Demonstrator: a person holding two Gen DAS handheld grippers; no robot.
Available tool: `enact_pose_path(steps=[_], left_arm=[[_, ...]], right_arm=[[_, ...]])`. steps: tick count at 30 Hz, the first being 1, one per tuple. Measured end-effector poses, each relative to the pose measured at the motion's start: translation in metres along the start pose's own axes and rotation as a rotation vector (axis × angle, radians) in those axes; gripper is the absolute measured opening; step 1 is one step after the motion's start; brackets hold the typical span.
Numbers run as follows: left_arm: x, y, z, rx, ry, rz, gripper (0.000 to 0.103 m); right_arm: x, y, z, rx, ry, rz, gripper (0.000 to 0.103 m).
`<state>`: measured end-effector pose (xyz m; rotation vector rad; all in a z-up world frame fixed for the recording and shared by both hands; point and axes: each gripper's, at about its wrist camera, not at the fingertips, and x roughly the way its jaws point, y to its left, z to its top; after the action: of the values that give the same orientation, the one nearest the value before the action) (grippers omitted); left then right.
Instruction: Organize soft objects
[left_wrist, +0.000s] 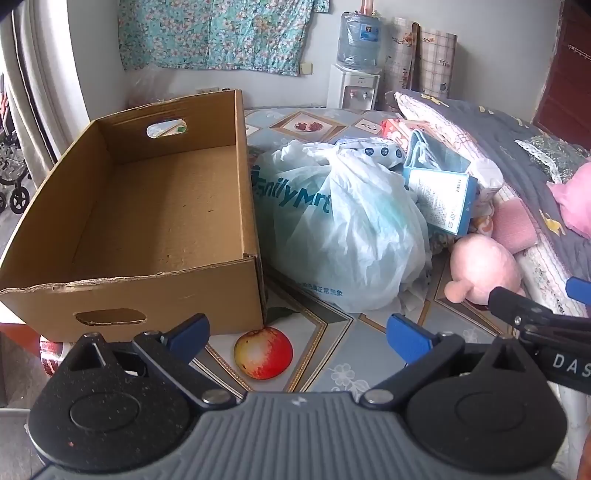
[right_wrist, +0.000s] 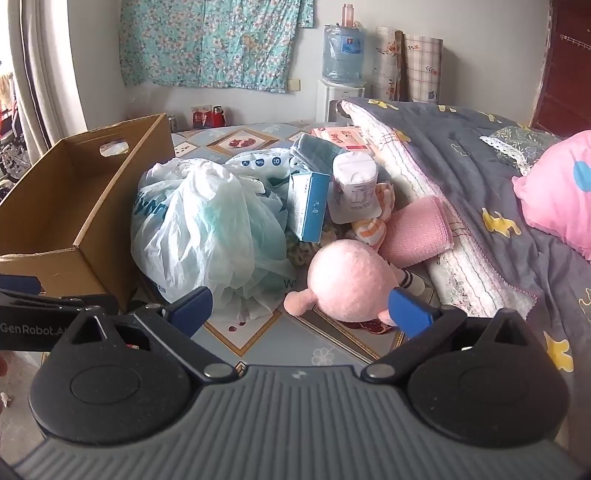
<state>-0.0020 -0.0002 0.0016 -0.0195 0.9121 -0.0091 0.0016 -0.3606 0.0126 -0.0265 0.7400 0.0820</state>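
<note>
An empty brown cardboard box (left_wrist: 155, 206) (right_wrist: 70, 206) stands on the left of the patterned table. Beside it lies a stuffed white plastic bag (left_wrist: 343, 229) (right_wrist: 207, 236). A pink plush toy (left_wrist: 480, 269) (right_wrist: 351, 277) lies to the bag's right, with a folded pink towel (right_wrist: 417, 229) behind it. My left gripper (left_wrist: 297, 336) hovers open over the table's front, just in front of the box corner, with nothing between its fingers. My right gripper (right_wrist: 299, 308) is open too, low in front of the plush toy, its right finger (right_wrist: 410, 312) close by the toy.
A blue-and-white carton (right_wrist: 308, 206), a white tub (right_wrist: 354, 192) and several packets are piled behind the bag. A grey quilt (right_wrist: 480, 177) with a pink pillow (right_wrist: 557, 199) covers the right. The tablecloth (left_wrist: 321, 354) has a printed apple. A water dispenser (left_wrist: 354, 85) stands behind.
</note>
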Motion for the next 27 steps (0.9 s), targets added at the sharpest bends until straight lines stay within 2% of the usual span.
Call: enact_pose_path(steps=[27], left_arm=[[0.0032,0.0004,-0.0006,-0.008,0.006,-0.007,0.103]], right_arm=[[0.0054,0.0063,-0.003,-0.014,0.014,-0.007,0.102]])
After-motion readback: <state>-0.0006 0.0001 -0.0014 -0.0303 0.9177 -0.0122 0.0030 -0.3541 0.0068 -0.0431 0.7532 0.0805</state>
